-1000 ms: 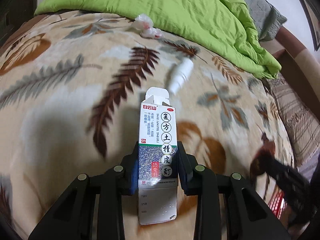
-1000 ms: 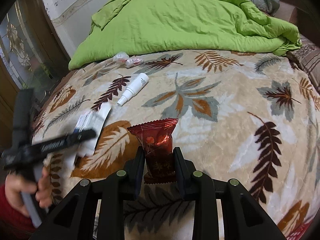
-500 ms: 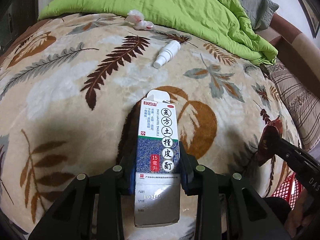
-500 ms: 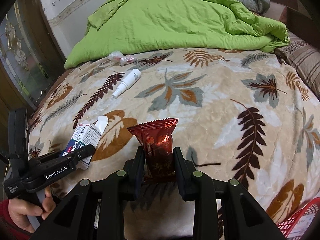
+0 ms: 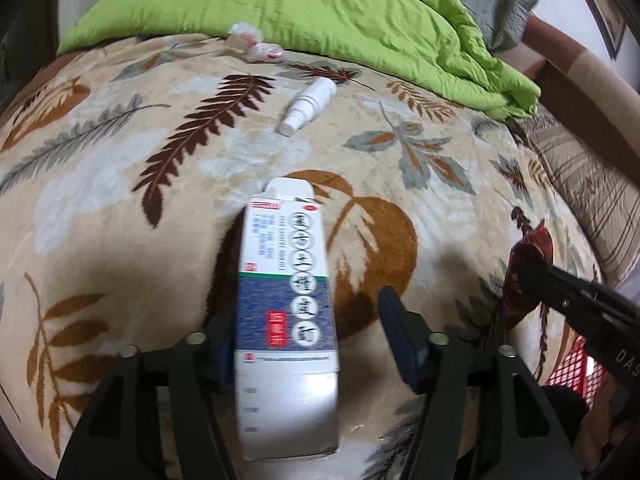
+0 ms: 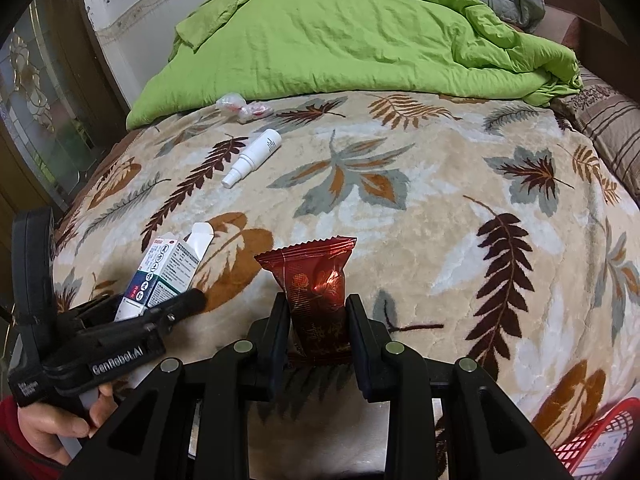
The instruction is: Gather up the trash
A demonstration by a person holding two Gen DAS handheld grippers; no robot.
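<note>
Medicine box and red snack wrapper carried over the leaf-print blanket.

The medicine box (image 5: pixel 286 312) sits between the jaws of the left gripper (image 5: pixel 308 344), which are opening: its left edge lies against one pad, the other pad stands clear. The red snack wrapper (image 6: pixel 316 292) is pinched upright in the narrow right gripper (image 6: pixel 318 328). Behind, on the blanket (image 6: pixel 460 184), lie a white spray bottle (image 6: pixel 252 158) and a crumpled clear wrapper (image 6: pixel 242 107) by the green duvet (image 6: pixel 352 32). A red mesh basket (image 6: pixel 600 436) shows at lower right.

Even indoor light, soft shadows, fisheye bending with dark corners; the medicine box (image 5: pixel 286 320) is motion-blurred.
</note>
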